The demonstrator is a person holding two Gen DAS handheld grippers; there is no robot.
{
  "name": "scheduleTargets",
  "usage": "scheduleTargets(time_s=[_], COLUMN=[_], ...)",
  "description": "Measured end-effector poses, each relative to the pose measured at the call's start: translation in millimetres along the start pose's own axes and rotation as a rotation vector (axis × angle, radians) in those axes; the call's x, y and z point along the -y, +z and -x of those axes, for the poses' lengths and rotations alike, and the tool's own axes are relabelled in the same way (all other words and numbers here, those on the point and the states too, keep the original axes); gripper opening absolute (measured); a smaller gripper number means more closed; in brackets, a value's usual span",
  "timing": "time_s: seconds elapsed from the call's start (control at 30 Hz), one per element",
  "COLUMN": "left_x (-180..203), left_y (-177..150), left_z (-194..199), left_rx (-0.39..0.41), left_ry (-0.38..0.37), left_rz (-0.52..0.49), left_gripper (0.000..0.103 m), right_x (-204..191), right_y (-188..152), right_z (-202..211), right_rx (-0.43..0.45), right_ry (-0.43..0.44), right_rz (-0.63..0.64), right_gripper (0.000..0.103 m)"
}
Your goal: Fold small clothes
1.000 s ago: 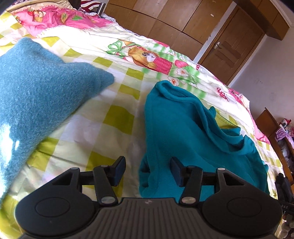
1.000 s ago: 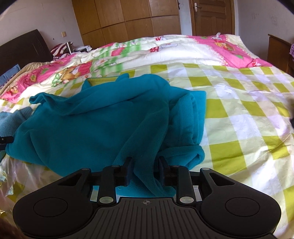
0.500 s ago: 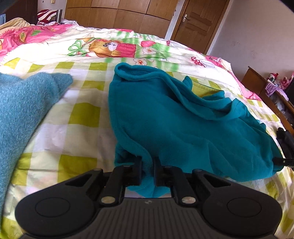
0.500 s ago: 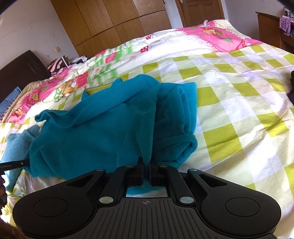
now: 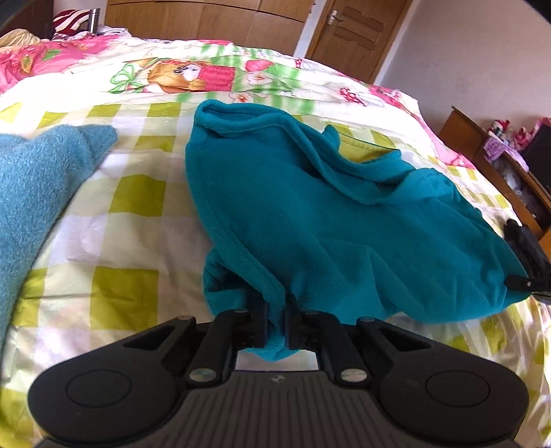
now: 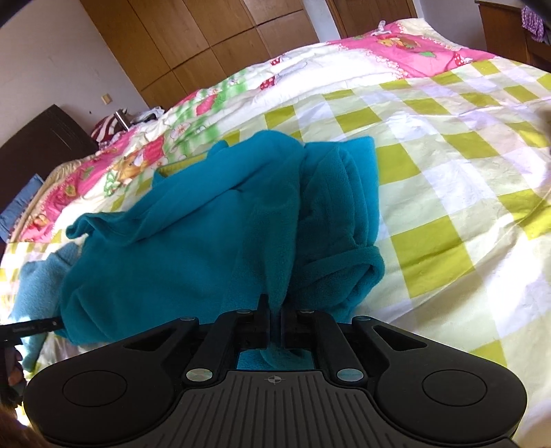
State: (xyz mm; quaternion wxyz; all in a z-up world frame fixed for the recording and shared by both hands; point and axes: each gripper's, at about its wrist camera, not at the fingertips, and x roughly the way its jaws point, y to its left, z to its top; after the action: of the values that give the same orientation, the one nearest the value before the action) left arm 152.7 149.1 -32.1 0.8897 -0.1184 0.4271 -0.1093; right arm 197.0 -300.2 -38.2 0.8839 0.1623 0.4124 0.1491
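Note:
A teal fleece garment [image 5: 310,220] lies rumpled on the checked bedspread [image 5: 131,206]. My left gripper [image 5: 277,312] is shut on its near edge, a fold of fleece pinched between the pads. In the right wrist view the same teal garment [image 6: 206,234] spreads to the left, and my right gripper [image 6: 274,310] is shut on another part of its near edge. The right gripper [image 5: 527,265] shows at the garment's right end in the left wrist view. A tip of the left gripper [image 6: 31,327] shows at the far left of the right wrist view.
A lighter blue fuzzy cloth [image 5: 38,179] lies left of the garment. A pink and green cartoon quilt [image 5: 193,72] covers the far part of the bed. Wooden wardrobes [image 6: 213,41] and a door [image 5: 351,31] stand behind. A wooden dresser [image 5: 496,165] is at the right.
Both grippers went from open around the garment's near edge to shut on it. The left gripper moved right, toward the garment, and both wrists rolled.

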Motion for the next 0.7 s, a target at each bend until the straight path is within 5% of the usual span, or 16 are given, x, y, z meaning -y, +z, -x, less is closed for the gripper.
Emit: scheduleTargets(time_s=[0.2, 0.33, 0.4, 0.57, 0.7], left_x=[12, 2, 4, 5, 23], left_y=[-50, -58, -55, -34, -1], left_z=[19, 25, 37, 52, 40], left_rx=[-0.108, -0.070, -0.021, 0.104, 0.154], left_ry=[0.044, 0.049, 0.068, 0.113, 0.154], left_rz=[0.012, 0.118, 0.109, 0.060, -0.135], left_gripper=[0.023, 0.026, 0.029, 0.035, 0.035], right_x=[10, 27, 22, -21, -26], right_y=[-34, -74, -70, -42, -8], right_z=[66, 57, 68, 101, 62], right_rx=[-0.051, -0.145, -0.106, 0.104, 0.153], right_ry=[0.002, -0.123, -0.128, -0.176, -0.187], right_rz=[-0.074, -0.119, -0.119, 0.151, 0.249], right_gripper=[0.005, 0.008, 0.013, 0.025, 0.028])
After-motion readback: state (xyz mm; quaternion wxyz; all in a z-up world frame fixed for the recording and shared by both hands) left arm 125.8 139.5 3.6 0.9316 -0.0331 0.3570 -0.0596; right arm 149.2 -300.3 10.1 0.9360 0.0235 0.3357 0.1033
